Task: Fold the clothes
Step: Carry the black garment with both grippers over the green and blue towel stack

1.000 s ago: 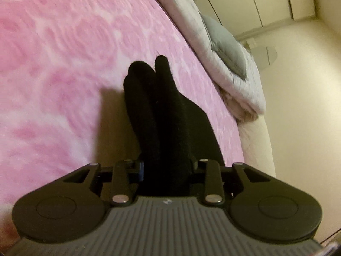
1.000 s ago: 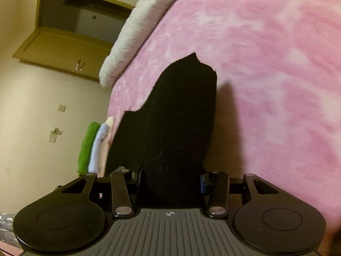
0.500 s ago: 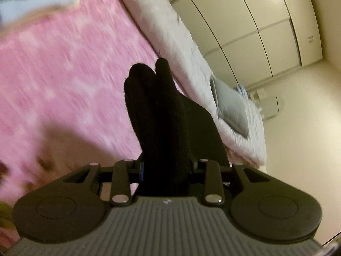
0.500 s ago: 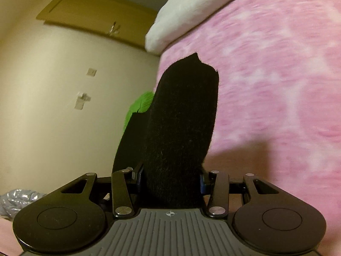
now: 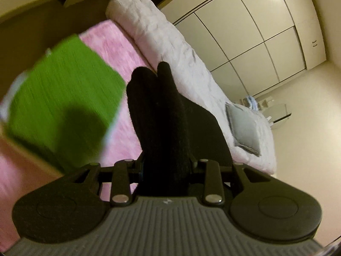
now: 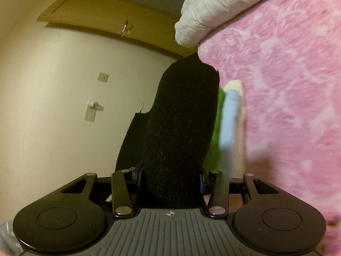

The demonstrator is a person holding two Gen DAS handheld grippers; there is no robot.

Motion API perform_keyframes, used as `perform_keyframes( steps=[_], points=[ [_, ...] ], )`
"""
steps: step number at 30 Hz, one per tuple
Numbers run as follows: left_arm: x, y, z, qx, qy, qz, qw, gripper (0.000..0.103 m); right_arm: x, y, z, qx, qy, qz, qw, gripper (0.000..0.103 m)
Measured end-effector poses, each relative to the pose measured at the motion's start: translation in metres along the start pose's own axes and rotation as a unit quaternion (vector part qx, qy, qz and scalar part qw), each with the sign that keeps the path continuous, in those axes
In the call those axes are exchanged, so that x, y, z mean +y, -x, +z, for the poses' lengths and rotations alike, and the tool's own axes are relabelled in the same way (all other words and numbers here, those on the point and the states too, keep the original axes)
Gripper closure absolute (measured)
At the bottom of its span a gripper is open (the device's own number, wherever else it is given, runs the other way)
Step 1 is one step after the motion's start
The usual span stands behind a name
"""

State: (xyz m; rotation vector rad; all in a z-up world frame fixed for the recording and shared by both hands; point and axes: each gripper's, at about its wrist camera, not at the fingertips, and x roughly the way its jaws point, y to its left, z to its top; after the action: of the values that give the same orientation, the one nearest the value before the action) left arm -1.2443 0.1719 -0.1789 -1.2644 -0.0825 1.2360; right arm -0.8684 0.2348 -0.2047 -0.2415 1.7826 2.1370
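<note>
**Black knit swung over to the folded pile**

Grips the black knit garment (image 5: 157,111) from both sides. Left gripper (image 5: 165,166): jaws drawn in tight on two bunched rolls of the cloth. Right gripper (image 6: 170,175): jaws pinched just as close on one broad flap of it. Holds the garment up in the air, off the pink fleece blanket (image 5: 127,49).

A second ago, nothing but pink fleece behind the black cloth in either view. Half a second ago, a sliver of green and pale blue at the edge of the left wrist view. Now the green folded garment (image 5: 64,89) fills that view just left of the black cloth, blurred by motion, with a dark shadow across it. Seen edge-on in the right wrist view, just behind the black flap, with a pale blue folded piece (image 6: 229,115) stacked against the green. Beyond the green garment, a rolled white duvet (image 5: 170,42).

Reads as a carry toward the pile, most likely to lay the black piece onto the green one. Cannot tell how neatly the black knit is folded, so much of it being bunched or out of sight. Probably calls for a level descent and an even release, lest the fold fall open.
</note>
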Motion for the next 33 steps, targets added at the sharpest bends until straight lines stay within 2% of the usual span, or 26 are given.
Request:
perform_keyframes(
  steps=[8,13,19,22,28,30,33],
  points=[
    [0.077,-0.007,0.093,0.01,-0.026,0.021,0.9994,0.074,0.003,-0.119,0.018,-0.016,-0.04,0.005,0.999,0.059],
    [0.108,-0.027,0.121,0.016,-0.034,0.03,0.9988,0.074,-0.004,-0.168,0.03,-0.021,-0.042,-0.009,0.999,0.059],
    [0.13,-0.041,0.117,0.024,-0.036,0.029,0.9987,0.074,-0.016,-0.197,0.038,-0.021,-0.021,-0.035,0.999,0.058],
    [0.141,-0.047,0.115,0.027,-0.036,0.028,0.9986,0.072,-0.028,-0.206,0.036,-0.011,-0.02,-0.076,0.997,0.057],
    [0.149,-0.054,0.11,0.024,-0.056,0.028,0.9977,0.072,-0.016,-0.197,0.025,-0.027,0.02,-0.092,0.995,0.057],
    [0.149,-0.055,0.11,0.028,-0.052,0.037,0.9976,0.071,-0.014,-0.197,0.024,-0.028,0.03,-0.099,0.994,0.057],
    [0.145,-0.055,0.11,0.031,-0.053,0.056,0.9966,0.07,-0.019,-0.199,0.027,-0.013,0.008,-0.122,0.992,0.053]
  ],
)
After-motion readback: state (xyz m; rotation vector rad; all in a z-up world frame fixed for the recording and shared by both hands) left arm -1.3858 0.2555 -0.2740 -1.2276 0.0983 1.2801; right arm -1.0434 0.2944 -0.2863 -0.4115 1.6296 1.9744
